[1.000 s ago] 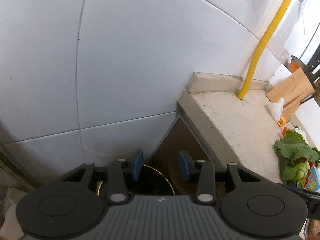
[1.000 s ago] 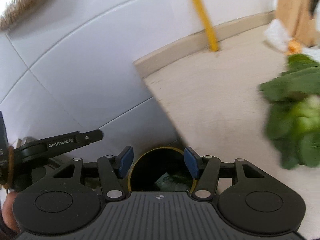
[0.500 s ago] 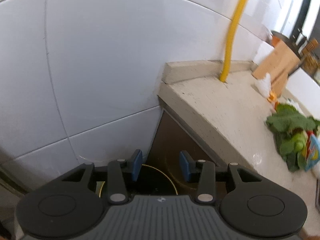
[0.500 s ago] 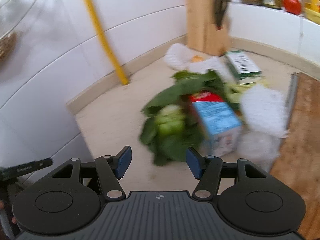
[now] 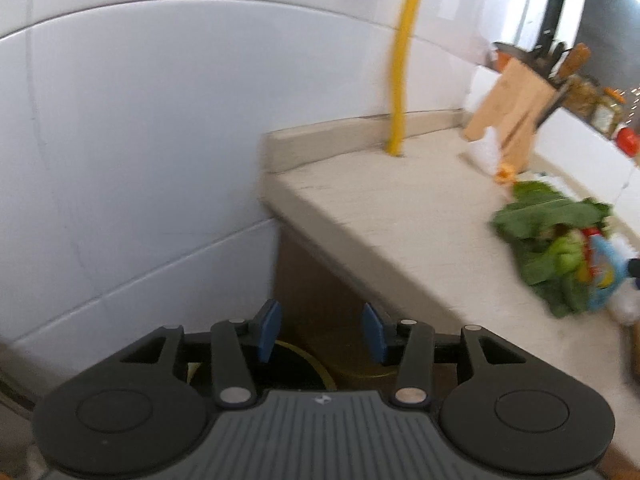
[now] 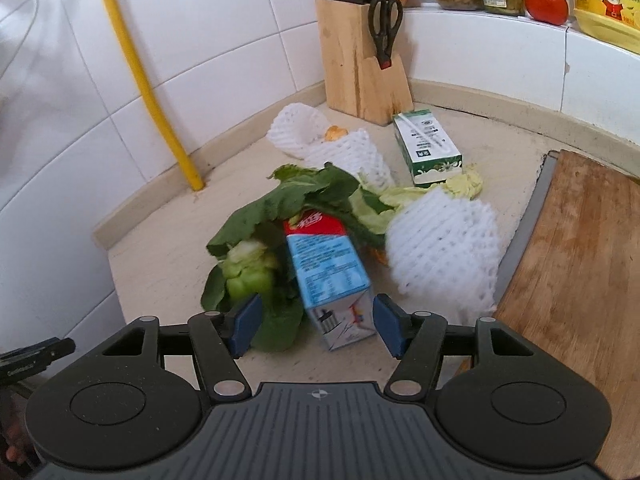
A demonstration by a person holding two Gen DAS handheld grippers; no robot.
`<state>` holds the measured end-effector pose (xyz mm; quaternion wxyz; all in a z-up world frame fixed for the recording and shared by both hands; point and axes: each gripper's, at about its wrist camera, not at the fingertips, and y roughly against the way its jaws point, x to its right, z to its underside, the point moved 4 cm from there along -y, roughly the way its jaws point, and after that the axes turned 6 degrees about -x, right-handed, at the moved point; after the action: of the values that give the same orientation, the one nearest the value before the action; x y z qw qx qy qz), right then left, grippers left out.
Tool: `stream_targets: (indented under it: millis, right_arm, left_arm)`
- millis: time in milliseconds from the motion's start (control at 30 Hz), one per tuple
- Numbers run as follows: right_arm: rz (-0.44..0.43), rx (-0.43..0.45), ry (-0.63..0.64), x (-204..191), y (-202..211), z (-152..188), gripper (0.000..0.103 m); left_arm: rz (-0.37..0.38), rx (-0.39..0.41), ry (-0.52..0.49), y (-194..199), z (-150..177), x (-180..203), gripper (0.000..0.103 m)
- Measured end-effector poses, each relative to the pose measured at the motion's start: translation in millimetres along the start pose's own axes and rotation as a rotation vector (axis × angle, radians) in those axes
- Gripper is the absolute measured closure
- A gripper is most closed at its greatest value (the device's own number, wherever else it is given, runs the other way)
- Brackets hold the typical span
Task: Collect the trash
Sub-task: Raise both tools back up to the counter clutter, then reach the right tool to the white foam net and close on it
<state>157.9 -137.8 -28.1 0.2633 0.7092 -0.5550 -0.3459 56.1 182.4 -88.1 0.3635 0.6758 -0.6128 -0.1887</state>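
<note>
Right wrist view: right gripper (image 6: pixel 316 326) parted, empty, above the trash heap.
Blue carton (image 6: pixel 328 276) lies on the counter (image 6: pixel 160 256) among greens (image 6: pixel 256 248); left gripper (image 5: pixel 320 332) jaws apart, empty, over a dark bin (image 5: pixel 296 368); both just widened.

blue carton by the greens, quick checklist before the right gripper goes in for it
1. Right gripper empty, fingers apart, just been opening: ok.
2. Blue carton lined up between the fingers: ok.
3. Pads touching carton: not yet; cannot tell how much gap is left.
4. Leafy greens against the carton's left side, may get pinched: not ok.
5. Foam net close on the right: cannot tell if clear.
6. Left gripper empty over the bin: ok.
</note>
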Motion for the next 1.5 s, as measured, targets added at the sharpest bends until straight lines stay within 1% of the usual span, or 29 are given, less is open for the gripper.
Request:
stream_targets:
  millis: [33, 133, 267, 367, 500, 567, 667, 767, 833, 867, 1000, 1167, 1300, 1333, 1367, 1400, 1433, 1467, 1500]
  right_arm:
    - [-0.005, -0.002, -0.004, 2.7, -1.0, -1.1, 0.034]
    - [-0.017, -0.007, -0.020, 11.3, -4.1, -4.3, 0.034]
    - [-0.030, -0.003, -0.048, 23.6, -4.3, -8.2, 0.034]
    - [-0.036, 0.009, -0.068, 33.8, -1.4, -9.8, 0.034]
    - [-0.033, 0.038, -0.097, 50.6, 4.8, -11.2, 0.033]
    - [-0.040, 0.051, -0.109, 58.9, 8.6, -12.1, 0.033]
    - [-0.024, 0.084, -0.110, 71.5, 15.7, -14.1, 0.031]
    - [-0.036, 0.099, -0.100, 81.5, 21.9, -14.6, 0.029]
    - [-0.040, 0.109, -0.088, 87.7, 24.3, -15.0, 0.026]
    - [-0.040, 0.113, -0.085, 90.3, 24.4, -15.3, 0.026]
    - [-0.042, 0.097, -0.107, 100.0, 17.1, -15.6, 0.026]
    - [-0.016, 0.088, -0.114, 99.3, 13.2, -12.8, 0.026]
    - [0.015, 0.104, -0.087, 93.8, 21.2, -12.5, 0.026]
    - [0.022, 0.109, -0.086, 93.5, 22.9, -13.2, 0.026]
    - [0.027, 0.113, -0.085, 93.2, 24.8, -13.5, 0.026]
    - [0.035, 0.120, -0.085, 92.9, 26.7, -13.8, 0.026]
    - [0.043, 0.125, -0.084, 92.9, 28.2, -14.3, 0.026]
    - [0.053, 0.129, -0.082, 93.4, 29.8, -15.3, 0.026]
    - [0.065, 0.134, -0.079, 94.1, 31.4, -16.1, 0.026]
  left_arm:
    - [0.022, -0.006, -0.006, -1.1, -1.2, 10.5, 0.062]
    - [0.078, -0.005, -0.066, -3.5, -8.7, 47.1, 0.062]
    - [0.177, 0.023, -0.153, -2.0, -27.3, 96.8, 0.061]
    - [0.233, 0.046, -0.256, -4.8, -48.1, 139.9, 0.057]
    - [0.270, 0.062, -0.407, -18.1, -68.7, 193.3, 0.055]
    - [0.264, 0.063, -0.499, -30.7, -76.4, 218.0, 0.055]
    - [0.240, 0.033, -0.618, -53.8, -81.8, 242.8, 0.055]
    - [0.204, -0.002, -0.707, -71.1, -86.0, 255.9, 0.055]
    - [0.180, -0.018, -0.751, -79.6, -87.2, 258.5, 0.055]
    - [0.169, -0.028, -0.769, -84.3, -88.7, 259.6, 0.055]
    - [0.154, -0.074, -0.811, -94.7, -91.9, 258.7, 0.055]
    - [0.173, -0.090, -0.854, -103.7, -95.1, 264.1, 0.055]
    - [0.199, -0.127, -0.841, -115.9, -98.9, 263.2, 0.055]
    - [0.205, -0.140, -0.834, -118.5, -99.9, 262.3, 0.056]
    - [0.220, -0.147, -0.819, -118.5, -100.7, 260.9, 0.065]
    - [0.239, -0.152, -0.799, -117.5, -102.0, 260.4, 0.071]
    - [0.265, -0.162, -0.774, -115.2, -103.5, 259.7, 0.081]
    - [0.289, -0.170, -0.754, -112.8, -104.7, 259.9, 0.088]
    - [0.310, -0.171, -0.735, -109.0, -106.0, 259.1, 0.090]
